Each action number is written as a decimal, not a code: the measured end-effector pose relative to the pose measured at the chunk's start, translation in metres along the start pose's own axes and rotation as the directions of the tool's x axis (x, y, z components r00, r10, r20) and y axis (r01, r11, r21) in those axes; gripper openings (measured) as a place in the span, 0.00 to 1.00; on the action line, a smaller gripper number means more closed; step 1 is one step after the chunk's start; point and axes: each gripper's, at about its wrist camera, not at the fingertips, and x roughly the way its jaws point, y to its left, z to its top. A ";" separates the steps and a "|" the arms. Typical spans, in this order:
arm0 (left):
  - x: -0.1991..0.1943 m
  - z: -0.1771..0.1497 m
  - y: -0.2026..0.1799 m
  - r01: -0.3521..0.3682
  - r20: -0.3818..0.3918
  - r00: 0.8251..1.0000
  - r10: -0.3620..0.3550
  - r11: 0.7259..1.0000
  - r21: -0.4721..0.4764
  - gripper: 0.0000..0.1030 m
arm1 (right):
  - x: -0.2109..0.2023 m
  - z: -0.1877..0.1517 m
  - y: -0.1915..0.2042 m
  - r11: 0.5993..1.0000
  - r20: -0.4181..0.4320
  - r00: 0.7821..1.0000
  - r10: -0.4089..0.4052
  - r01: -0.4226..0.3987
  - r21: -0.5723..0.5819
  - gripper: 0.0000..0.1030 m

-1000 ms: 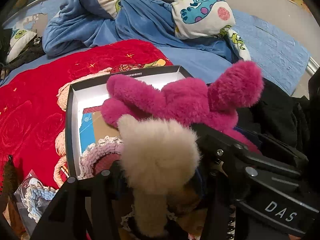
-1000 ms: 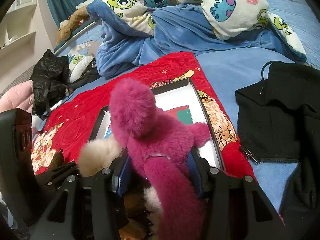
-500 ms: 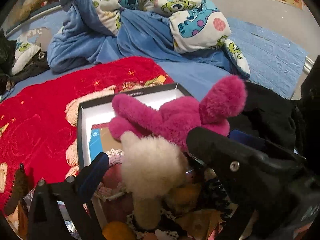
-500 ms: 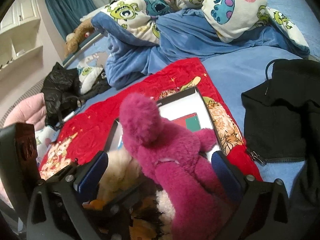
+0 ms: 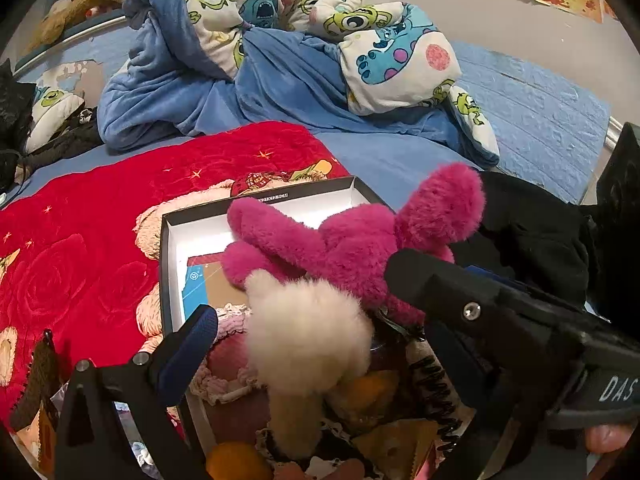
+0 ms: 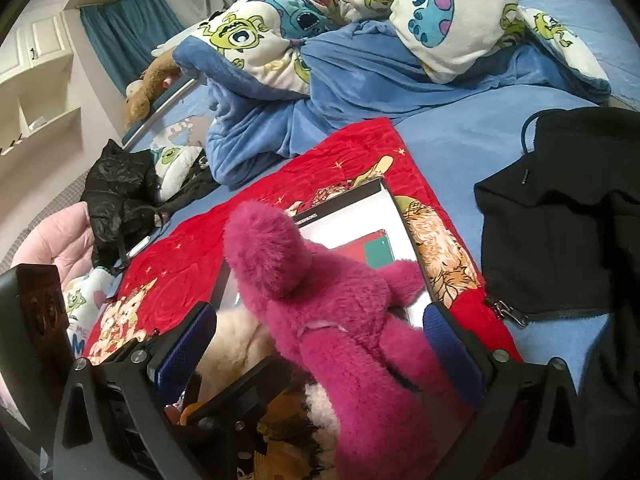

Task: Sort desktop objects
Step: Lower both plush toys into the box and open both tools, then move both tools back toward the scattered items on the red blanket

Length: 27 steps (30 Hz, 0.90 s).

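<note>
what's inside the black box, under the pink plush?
Inside the black box, white floor, a blue-and-brown card, crocheted lace, a cream plush and orange bits show. The pink plush lies across the middle; whatever sits beneath it is hidden.

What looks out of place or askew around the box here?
The pink plush toy sprawls across the box, one limb jutting past its rim, with a cream plush piled against it. Neither sits neatly inside. Both grippers are open.

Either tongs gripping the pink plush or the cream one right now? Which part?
Nothing is held. Both tongs have just opened wide: the right tongs straddle the pink plush toy without pressing it, and the left tongs stand clear around the cream plush.
</note>
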 end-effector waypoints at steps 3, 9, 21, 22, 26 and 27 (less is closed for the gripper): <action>-0.003 0.001 0.002 0.016 0.005 1.000 -0.016 1.000 -0.007 1.00 | -0.001 0.001 -0.001 1.000 0.012 1.000 -0.011 0.011 0.006 1.00; -0.016 0.000 -0.006 0.050 0.028 0.998 -0.050 0.999 0.003 1.00 | -0.010 0.004 -0.004 0.999 0.054 0.998 -0.040 0.039 0.030 1.00; -0.119 0.006 0.003 -0.011 0.117 0.993 0.006 0.999 0.043 1.00 | -0.066 0.012 0.042 0.992 0.094 0.992 -0.082 0.090 -0.087 1.00; -0.138 0.007 0.010 -0.039 0.133 0.991 0.032 0.998 0.047 1.00 | -0.075 0.013 0.051 0.991 0.103 0.991 -0.083 0.093 -0.094 1.00; -0.208 0.008 0.044 -0.096 0.182 0.979 0.092 0.995 0.016 1.00 | -0.107 0.014 0.098 0.979 0.130 0.986 -0.105 0.125 -0.161 1.00; -0.226 0.007 0.054 -0.105 0.196 0.975 0.102 0.995 0.003 1.00 | -0.116 0.012 0.113 0.975 0.145 0.984 -0.101 0.127 -0.182 1.00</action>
